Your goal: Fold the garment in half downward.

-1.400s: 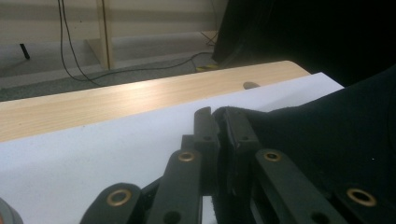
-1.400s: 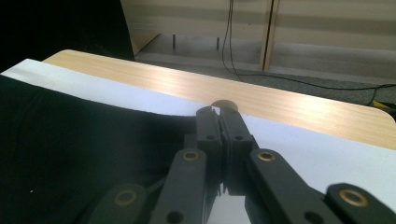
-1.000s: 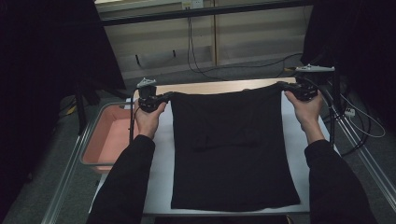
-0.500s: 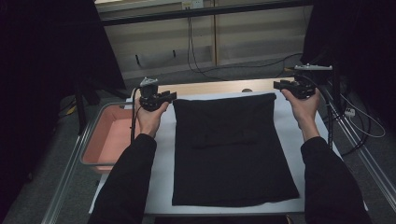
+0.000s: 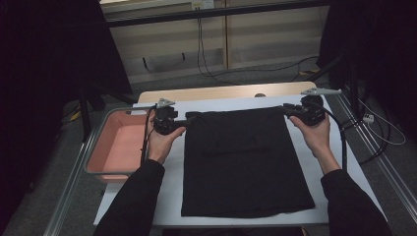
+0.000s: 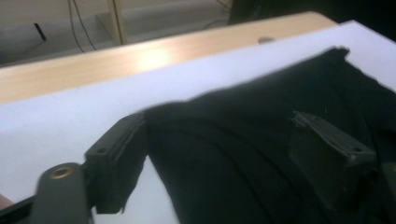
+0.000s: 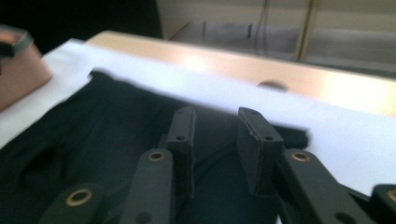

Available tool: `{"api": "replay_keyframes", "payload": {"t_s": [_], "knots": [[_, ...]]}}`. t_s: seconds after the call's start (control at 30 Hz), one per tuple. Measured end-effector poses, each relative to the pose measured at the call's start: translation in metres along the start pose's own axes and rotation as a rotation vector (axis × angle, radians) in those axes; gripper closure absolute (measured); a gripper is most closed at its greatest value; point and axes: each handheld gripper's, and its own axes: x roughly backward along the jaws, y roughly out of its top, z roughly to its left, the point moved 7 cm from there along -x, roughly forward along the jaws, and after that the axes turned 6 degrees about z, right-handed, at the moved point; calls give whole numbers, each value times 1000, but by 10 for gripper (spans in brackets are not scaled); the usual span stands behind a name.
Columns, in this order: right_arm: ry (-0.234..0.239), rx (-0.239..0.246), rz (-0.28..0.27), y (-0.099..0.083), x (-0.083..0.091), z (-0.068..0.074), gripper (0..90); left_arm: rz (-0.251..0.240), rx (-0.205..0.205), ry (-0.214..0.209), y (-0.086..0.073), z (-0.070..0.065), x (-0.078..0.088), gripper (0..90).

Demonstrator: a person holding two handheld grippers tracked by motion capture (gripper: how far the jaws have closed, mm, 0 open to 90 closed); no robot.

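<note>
1. A white sheet covers the wooden table; a pink tray sits beside it.
2. The black cloth lies flat; the left gripper has just been opening, jaws wide over the corner.
3. The right gripper has just been closing, jaws apart above the cloth.

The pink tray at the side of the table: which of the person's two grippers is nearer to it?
Left. The left gripper sits just beside the pink tray, at the near corner of the black cloth. The right gripper is at the cloth's opposite top corner, the whole cloth between it and the tray.
</note>
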Motion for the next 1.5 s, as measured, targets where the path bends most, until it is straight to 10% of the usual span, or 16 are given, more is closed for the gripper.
{"api": "replay_keyframes", "payload": {"t_s": [0.5,0.9,1.07,1.5], "knots": [[94,52,154,-52,-40,35,729,117,-22,-66,-39,-32,-36,163],[121,72,241,-70,-52,41,788,200,-99,-188,-58,-58,-45,566],[120,91,222,-72,-44,46,893,190,-134,-222,-60,-64,-38,839],[190,125,153,-80,2,69,897,106,-217,-271,-62,-86,8,864]]}}
